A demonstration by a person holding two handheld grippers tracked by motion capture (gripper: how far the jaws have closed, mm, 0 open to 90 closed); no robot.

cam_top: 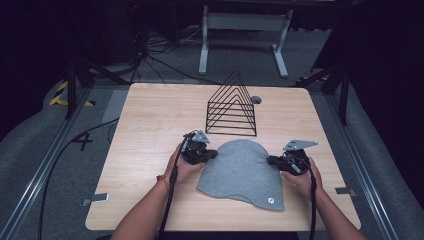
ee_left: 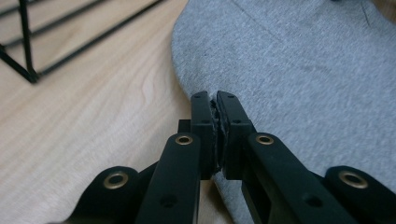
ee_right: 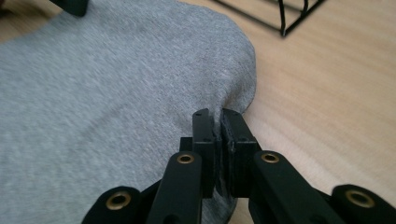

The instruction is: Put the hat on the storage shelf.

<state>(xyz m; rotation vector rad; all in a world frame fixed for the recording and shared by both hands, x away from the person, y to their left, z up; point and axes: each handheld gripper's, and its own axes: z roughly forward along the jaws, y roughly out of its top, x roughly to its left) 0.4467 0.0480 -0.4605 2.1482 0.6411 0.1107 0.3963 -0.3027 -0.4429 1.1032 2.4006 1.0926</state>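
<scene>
The left gripper (cam_top: 212, 154) is closed on the hat (cam_top: 243, 172), its jaws pinching the cloth at the hat's 9 o'clock edge; in the left gripper view the pads (ee_left: 205, 122) meet with a thin fold of grey knit between them. The right gripper (cam_top: 270, 160) does the same at the hat's 3 o'clock edge, and the right gripper view shows the rim of the hat (ee_right: 116, 102) puckered where the jaws bite it.

The hat lies flat at the table's 6 o'clock side, dome toward the rack (cam_top: 231, 106), open hem toward the person, with a small round tag near the hem at 5 o'clock. It looks like a soft, light jersey knit: it should sag and fold as soon as it is lifted, will not slip much in rubber pads, and cannot break. The side edges, where both layers can be caught together, seem the right hold; a pinch on one layer alone would likely let the hat fall open.

The table (cam_top: 150, 130) is pale wood-grain laminate, smooth and bare apart from the black wire rack at 12 o'clock. Around it the room is dark, with grey carpet, floor cables and a white stand beyond the far edge.
</scene>
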